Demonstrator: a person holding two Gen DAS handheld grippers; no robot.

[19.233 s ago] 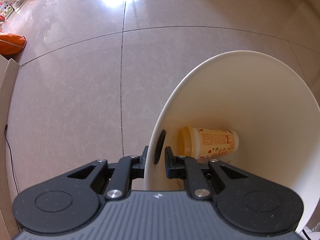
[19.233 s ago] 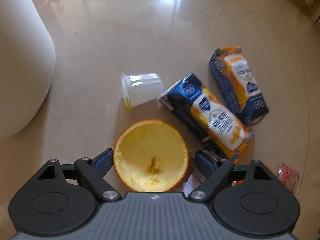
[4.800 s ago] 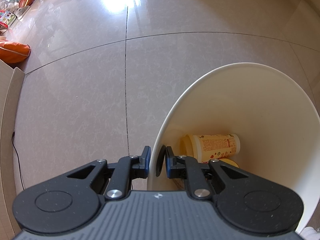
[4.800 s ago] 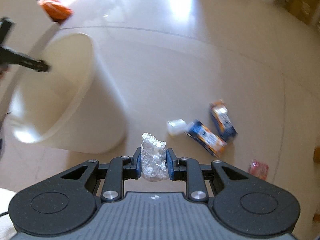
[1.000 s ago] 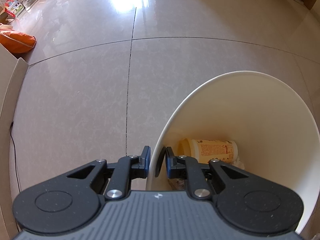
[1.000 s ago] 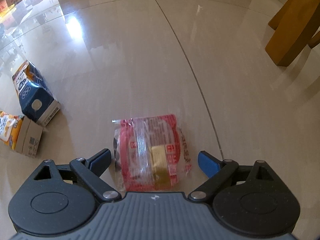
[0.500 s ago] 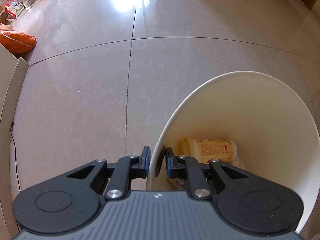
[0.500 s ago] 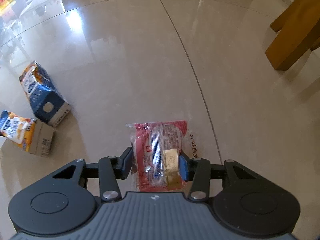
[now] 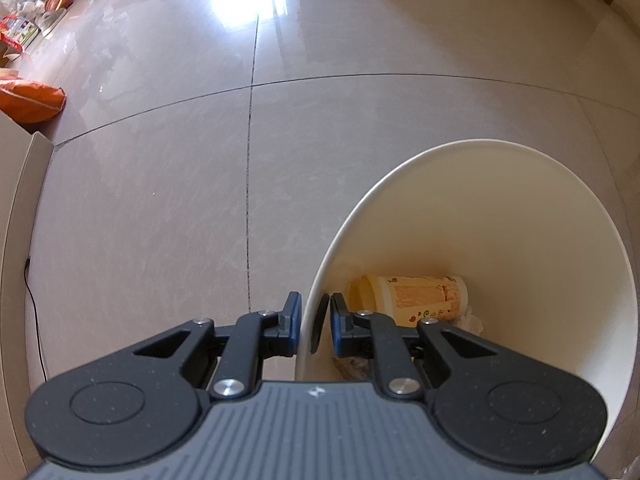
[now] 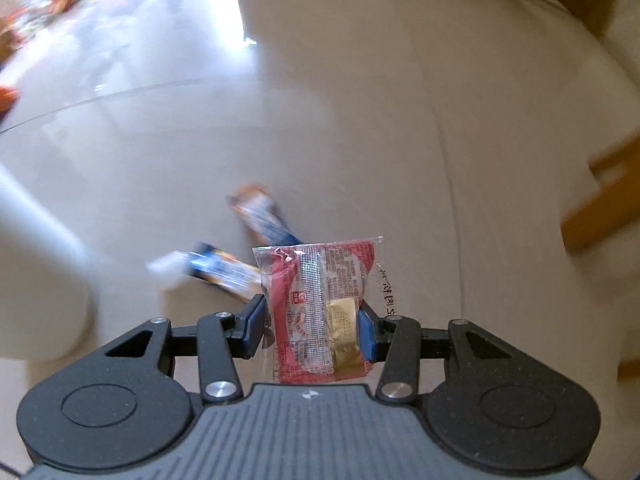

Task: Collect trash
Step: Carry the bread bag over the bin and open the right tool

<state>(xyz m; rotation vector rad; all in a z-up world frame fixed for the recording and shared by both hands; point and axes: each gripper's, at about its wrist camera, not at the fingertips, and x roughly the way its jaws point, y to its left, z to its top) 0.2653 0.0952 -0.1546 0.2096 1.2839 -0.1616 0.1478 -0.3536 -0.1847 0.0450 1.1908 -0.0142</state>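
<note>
Wrapper [image 10: 320, 312] clamped in right gripper [image 10: 311, 326], held above the floor. Left gripper [image 9: 314, 326] pinches bin [image 9: 520, 208] rim. Risks: slick film slipping out mid-swing; bin tipping if rim grip shifts.

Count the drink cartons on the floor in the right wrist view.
2. One blue-and-orange carton lies farther out on the floor; the other carton lies nearer, partly behind the red wrapper in the right tongs. Motion blur may hide more.
</note>
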